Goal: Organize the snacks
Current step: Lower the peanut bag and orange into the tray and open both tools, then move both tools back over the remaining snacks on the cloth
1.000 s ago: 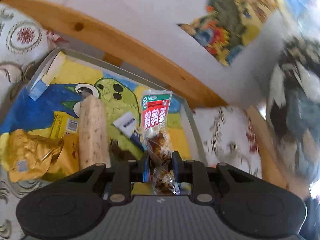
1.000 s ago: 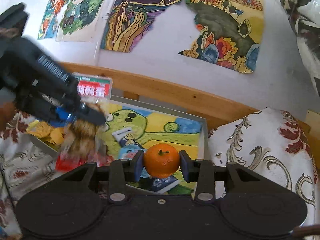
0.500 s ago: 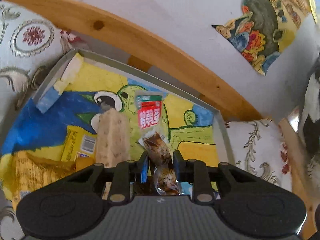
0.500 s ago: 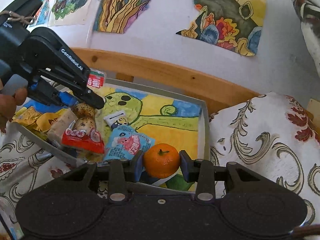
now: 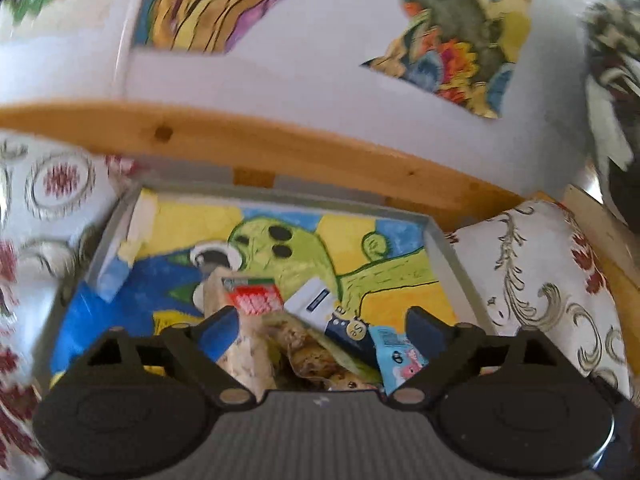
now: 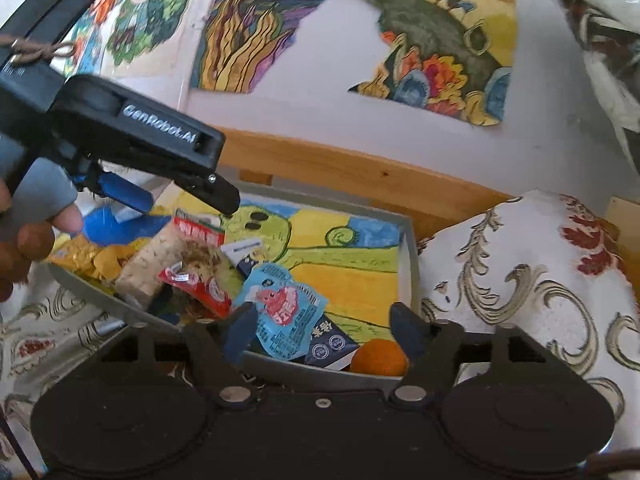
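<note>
A grey tray (image 6: pixel 409 276) with a cartoon drawing on its floor holds the snacks. The orange (image 6: pixel 378 358) lies in its near right corner, free of my right gripper (image 6: pixel 324 322), which stands open just above it. A clear snack bag with a red label (image 5: pixel 256 298) (image 6: pixel 200 264) rests on the pile beside a pale rice bar (image 5: pixel 244 356) (image 6: pixel 152 268). My left gripper (image 5: pixel 322 322) (image 6: pixel 180 204) is open above that bag and holds nothing. A light blue packet (image 6: pixel 280 304) (image 5: pixel 400 356) lies between the bag and the orange.
Yellow packets (image 6: pixel 88 256) fill the tray's left end. A dark blue and white packet (image 5: pixel 320 304) sits mid-tray. A patterned cushion (image 6: pixel 540 280) lies right of the tray, with a wooden rail (image 6: pixel 360 172) and a wall with drawings behind. A hand (image 6: pixel 36 236) holds the left gripper.
Both grippers have opened. The left let the red-label snack bag drop onto the pile; the right released the orange into the tray's near right corner.
</note>
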